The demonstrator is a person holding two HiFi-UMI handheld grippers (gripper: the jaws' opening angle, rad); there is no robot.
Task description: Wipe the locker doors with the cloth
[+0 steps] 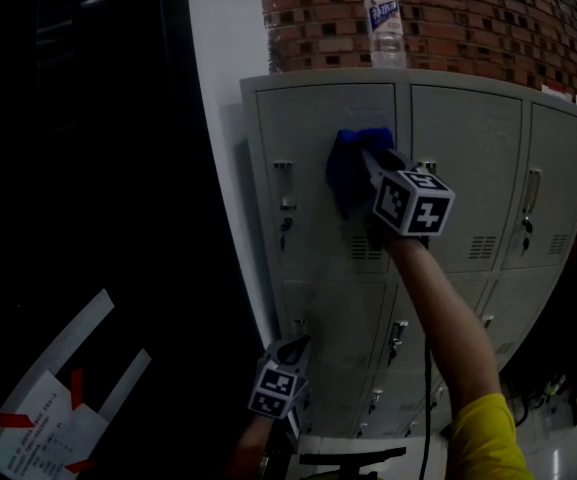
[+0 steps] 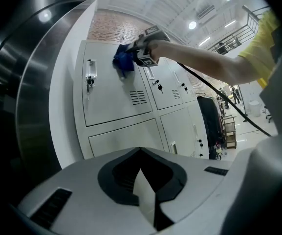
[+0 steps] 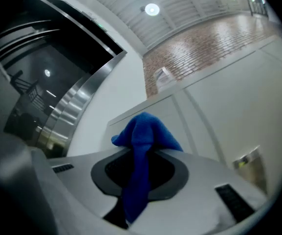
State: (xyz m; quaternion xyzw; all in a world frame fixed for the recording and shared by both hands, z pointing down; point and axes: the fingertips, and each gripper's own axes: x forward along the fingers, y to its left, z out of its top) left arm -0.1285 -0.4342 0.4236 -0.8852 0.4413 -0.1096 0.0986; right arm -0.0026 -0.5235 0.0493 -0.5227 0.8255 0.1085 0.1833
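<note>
A grey bank of lockers (image 1: pixel 468 168) stands against a brick wall. My right gripper (image 1: pixel 363 158) is shut on a blue cloth (image 1: pixel 348 163) and presses it against the upper part of the top left locker door (image 1: pixel 308 238). In the right gripper view the blue cloth (image 3: pixel 141 160) hangs bunched between the jaws. From the left gripper view the cloth (image 2: pixel 123 60) shows on that same door (image 2: pixel 111 92). My left gripper (image 1: pixel 293 353) hangs low beside the lower lockers, its jaws shut with nothing in them (image 2: pixel 141 153).
A clear plastic bottle (image 1: pixel 385 23) stands on top of the lockers. Each door has a handle and a lock (image 1: pixel 285 193). A white column (image 1: pixel 223 118) and a dark metal wall lie left of the lockers. A cable (image 2: pixel 228 106) hangs from the right arm.
</note>
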